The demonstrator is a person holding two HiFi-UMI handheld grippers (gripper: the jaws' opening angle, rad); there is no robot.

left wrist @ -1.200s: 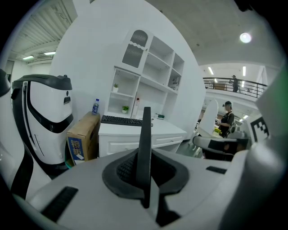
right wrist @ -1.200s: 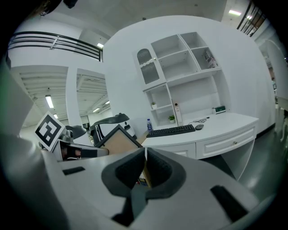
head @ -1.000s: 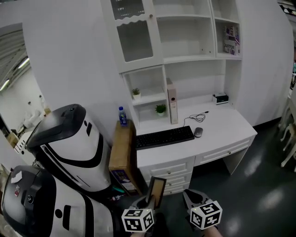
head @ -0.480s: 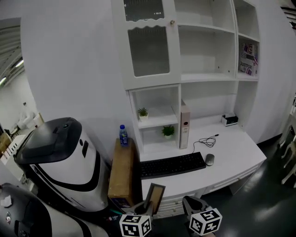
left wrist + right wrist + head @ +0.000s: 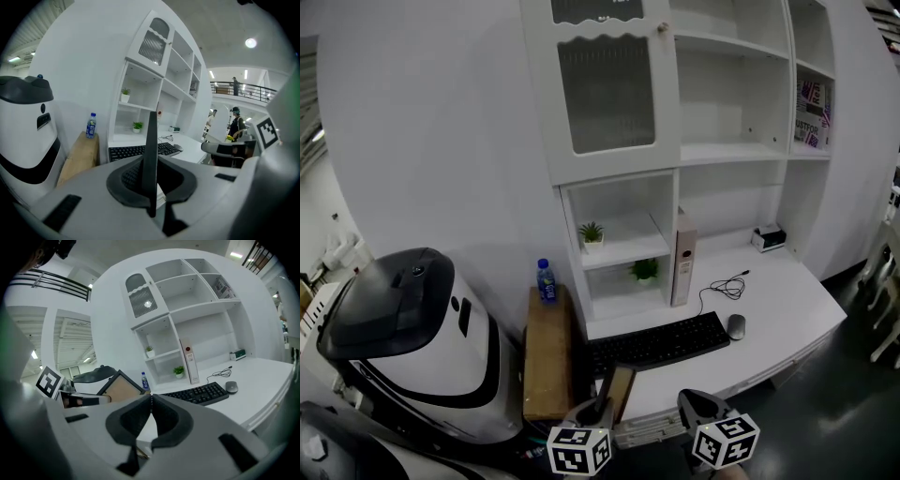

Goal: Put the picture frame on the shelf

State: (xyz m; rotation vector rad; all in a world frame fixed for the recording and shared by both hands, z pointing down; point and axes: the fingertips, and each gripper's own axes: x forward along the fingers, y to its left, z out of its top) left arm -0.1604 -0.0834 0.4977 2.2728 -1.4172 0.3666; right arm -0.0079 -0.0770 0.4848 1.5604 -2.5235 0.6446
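Grips the picture frame (image 5: 619, 391) firmly in the left hand-held gripper (image 5: 602, 410), low before the table (image 5: 778, 314): stood on end, long axis near vertical, top leaning slightly right, brown face toward the right hand-held gripper (image 5: 693, 403), jaws together on nothing.

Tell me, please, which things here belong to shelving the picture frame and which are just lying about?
Job: picture frame; left tongs shut on it; shelf.
Lying about: keyboard; mouse; water bottle; binder; cardboard box.
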